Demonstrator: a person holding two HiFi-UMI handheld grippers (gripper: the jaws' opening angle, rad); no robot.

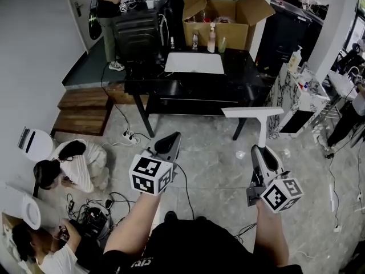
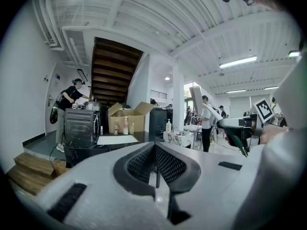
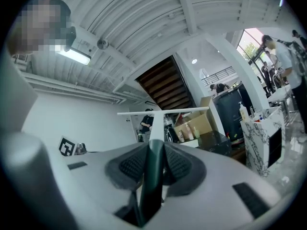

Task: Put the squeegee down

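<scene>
The squeegee (image 1: 254, 112) has a long white blade on a white neck and a dark green handle (image 3: 151, 176). My right gripper (image 1: 261, 153) is shut on that handle and holds the tool level in the air, blade (image 3: 163, 112) crosswise out front. It hangs over the floor, short of the black table (image 1: 171, 87). My left gripper (image 1: 169, 144) is in the air at the left, shut with nothing between its pads (image 2: 157, 169). In the left gripper view the squeegee (image 2: 195, 98) and the right gripper (image 2: 238, 131) show at the right.
On the table lie a white sheet (image 1: 194, 63), a cardboard box (image 1: 219, 17) and small bottles (image 1: 212, 37). A marble-patterned cabinet (image 1: 285, 104) stands at the right. Wooden steps (image 1: 84, 110), cables (image 1: 122, 135) and two people sitting on the floor (image 1: 74, 165) are at the left.
</scene>
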